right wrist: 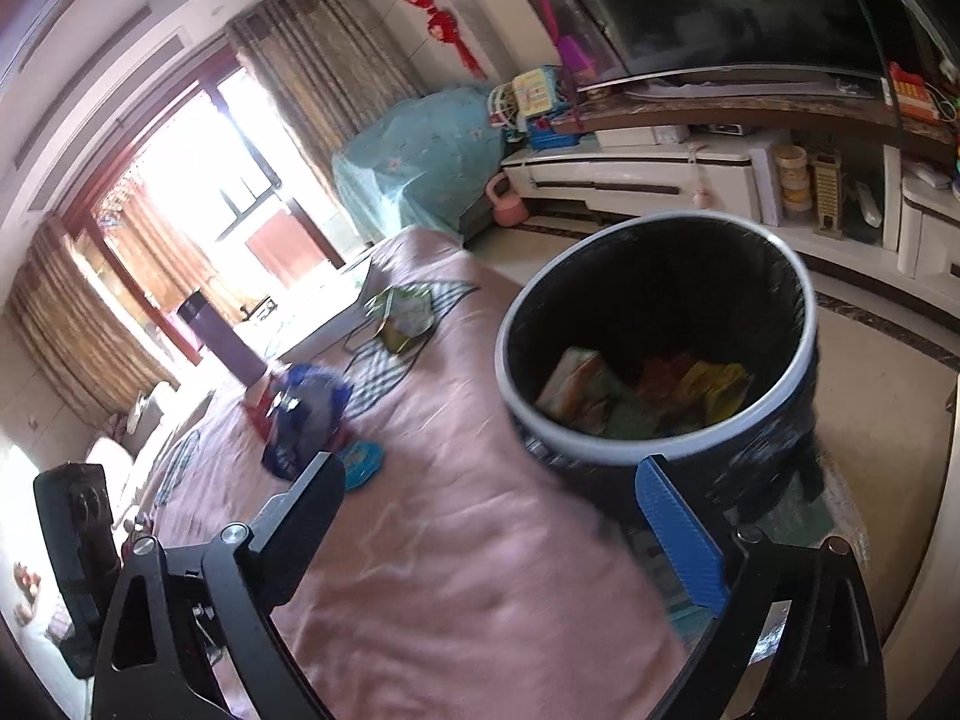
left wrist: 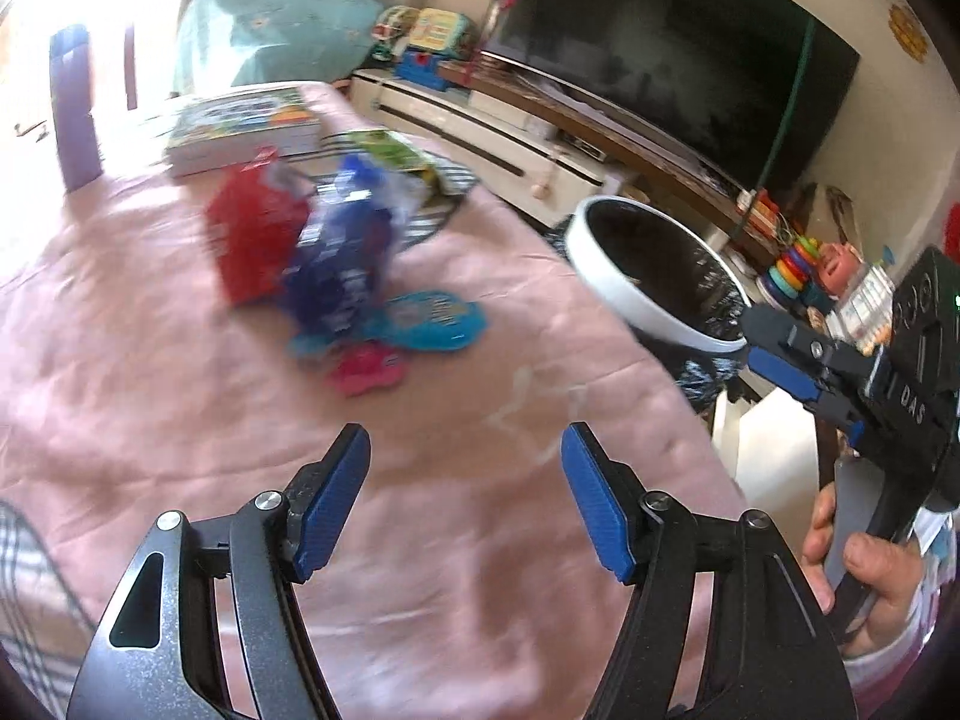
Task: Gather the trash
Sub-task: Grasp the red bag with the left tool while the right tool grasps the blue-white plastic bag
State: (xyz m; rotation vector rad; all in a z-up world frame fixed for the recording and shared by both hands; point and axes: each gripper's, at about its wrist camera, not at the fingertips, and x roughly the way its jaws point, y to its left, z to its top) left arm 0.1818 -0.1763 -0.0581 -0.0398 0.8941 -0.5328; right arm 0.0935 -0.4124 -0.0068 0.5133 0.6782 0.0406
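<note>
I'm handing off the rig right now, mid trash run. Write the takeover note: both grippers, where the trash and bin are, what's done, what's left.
Left hand-held gripper: open, empty, over the pink tablecloth.
Right hand-held gripper: open, empty, beside the bin.
Bin: at the table's edge, black liner, already holding several wrappers.
Left on the table: red packet, blue-white bag, cyan wrapper, small pink piece, green packet farther back by the books.
Next, probably: take the nearest piece from the cluster.
</note>
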